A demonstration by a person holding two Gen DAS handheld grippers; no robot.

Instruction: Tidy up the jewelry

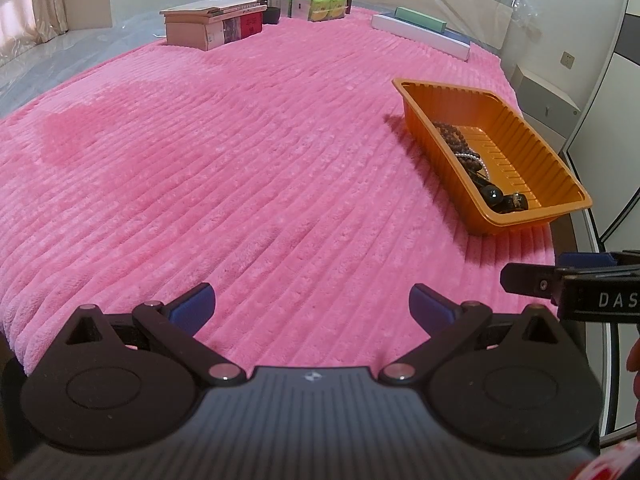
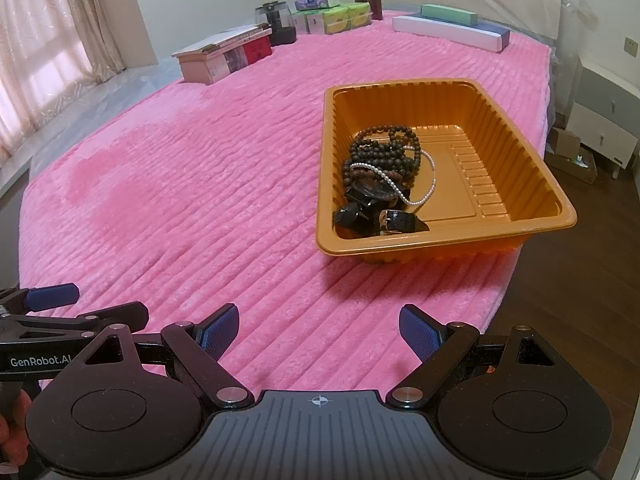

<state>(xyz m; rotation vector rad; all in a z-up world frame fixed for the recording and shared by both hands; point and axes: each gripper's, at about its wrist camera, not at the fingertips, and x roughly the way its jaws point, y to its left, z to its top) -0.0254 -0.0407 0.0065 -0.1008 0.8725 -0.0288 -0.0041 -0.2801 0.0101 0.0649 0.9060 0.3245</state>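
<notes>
Both claws hang with jaws spread wide and nothing in them – the left gripper [image 1: 312,304] and right gripper [image 2: 318,330] low over the pink blanket [image 1: 240,160]. The jewelry [image 2: 384,176] sits heaped in the orange tray's [image 2: 452,242] near-left corner: dark beads, a pearl strand, a black watch. Whichever piece comes next, I'd take one strand from the top – grabbing deep risks dragging the tangle along

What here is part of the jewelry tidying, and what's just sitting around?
Part of the job: orange tray, dark bead strands, pearl strand, black watch.

Just lying about: stacked boxes, tissue packs, glass jar, long flat boxes.
</notes>
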